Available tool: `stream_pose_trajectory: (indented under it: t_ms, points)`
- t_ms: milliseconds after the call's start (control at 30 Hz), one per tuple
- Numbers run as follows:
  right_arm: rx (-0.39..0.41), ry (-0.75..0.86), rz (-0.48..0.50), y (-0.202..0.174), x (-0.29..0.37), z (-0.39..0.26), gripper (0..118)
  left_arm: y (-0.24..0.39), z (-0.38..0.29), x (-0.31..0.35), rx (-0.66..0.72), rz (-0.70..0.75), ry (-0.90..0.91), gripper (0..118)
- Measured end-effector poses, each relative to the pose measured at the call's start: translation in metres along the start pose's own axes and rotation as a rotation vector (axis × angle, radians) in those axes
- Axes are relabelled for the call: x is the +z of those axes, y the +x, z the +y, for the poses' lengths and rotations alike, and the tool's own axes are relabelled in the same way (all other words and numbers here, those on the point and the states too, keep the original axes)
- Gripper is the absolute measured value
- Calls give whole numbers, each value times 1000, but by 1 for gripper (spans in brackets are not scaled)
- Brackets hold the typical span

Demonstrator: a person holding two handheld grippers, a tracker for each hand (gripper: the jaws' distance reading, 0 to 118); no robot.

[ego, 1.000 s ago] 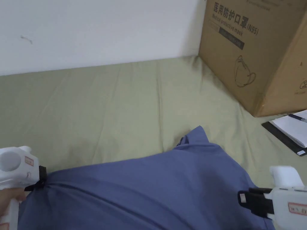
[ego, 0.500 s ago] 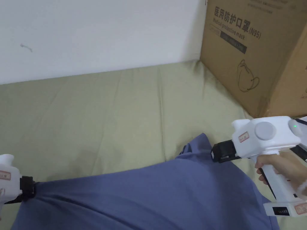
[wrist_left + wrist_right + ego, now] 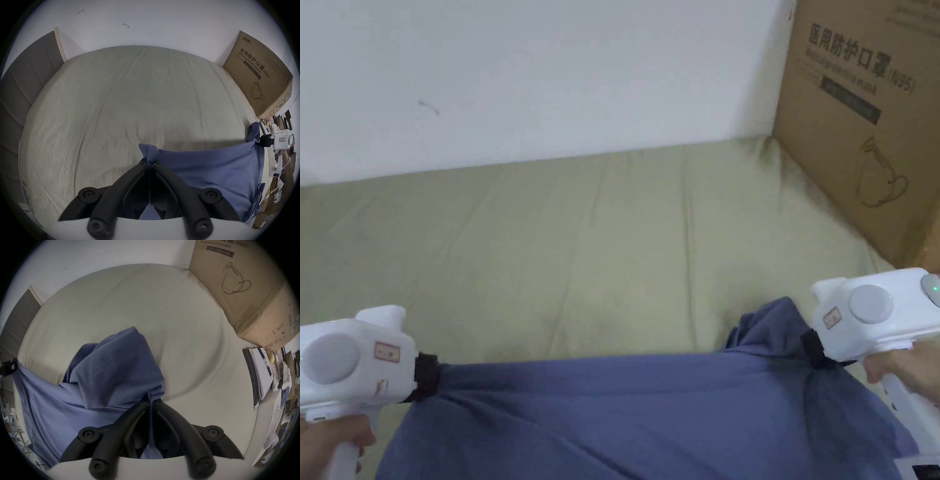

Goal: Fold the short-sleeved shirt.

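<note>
A blue short-sleeved shirt point(image 3: 637, 419) hangs stretched between my two grippers above the green bed sheet point(image 3: 600, 250). My left gripper point(image 3: 432, 377) is shut on the shirt's left top corner, and a small tuft of cloth point(image 3: 150, 154) pokes out past its closed jaws. My right gripper point(image 3: 809, 349) is shut on the right top corner, where a bunched flap point(image 3: 116, 361) rises over the jaws. In the left gripper view the right gripper point(image 3: 263, 141) shows far off at the shirt's other end. The shirt's lower part runs out of the head view.
A big cardboard box point(image 3: 862, 119) stands on the bed at the back right, against the white wall point(image 3: 537, 75). A clipboard with paper and a pen point(image 3: 259, 374) lies right of the shirt. A grey padded headboard point(image 3: 24, 78) borders the bed's left side.
The right gripper came in from the right and closed on the shirt's right corner. Both grippers lifted and the top edge is now pulled taut. The head camera swung left.
</note>
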State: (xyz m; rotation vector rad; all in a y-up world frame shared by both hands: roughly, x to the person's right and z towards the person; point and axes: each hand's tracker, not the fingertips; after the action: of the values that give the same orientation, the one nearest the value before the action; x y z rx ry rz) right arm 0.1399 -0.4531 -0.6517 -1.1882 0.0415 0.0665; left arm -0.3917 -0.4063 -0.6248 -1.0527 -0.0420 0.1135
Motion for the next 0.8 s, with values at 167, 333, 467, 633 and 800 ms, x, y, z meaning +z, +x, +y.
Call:
stream_pose_trajectory:
  t_ms: [167,333,467,633,800]
  points:
    - [-118,80,78,13,43,2,0,6,5,25,-20,1,26,0]
    - [-146,207,135,19,124,17,0,13,21,71,-9,-18,108,0]
    - [-155,307,153,26,187,39,0,24,45,122,-26,-2,223,0]
    - [-139,432,117,28,265,74,0,37,88,193,-52,22,366,0]
    - [-122,515,59,33,334,123,0,40,142,258,-8,-6,483,0]
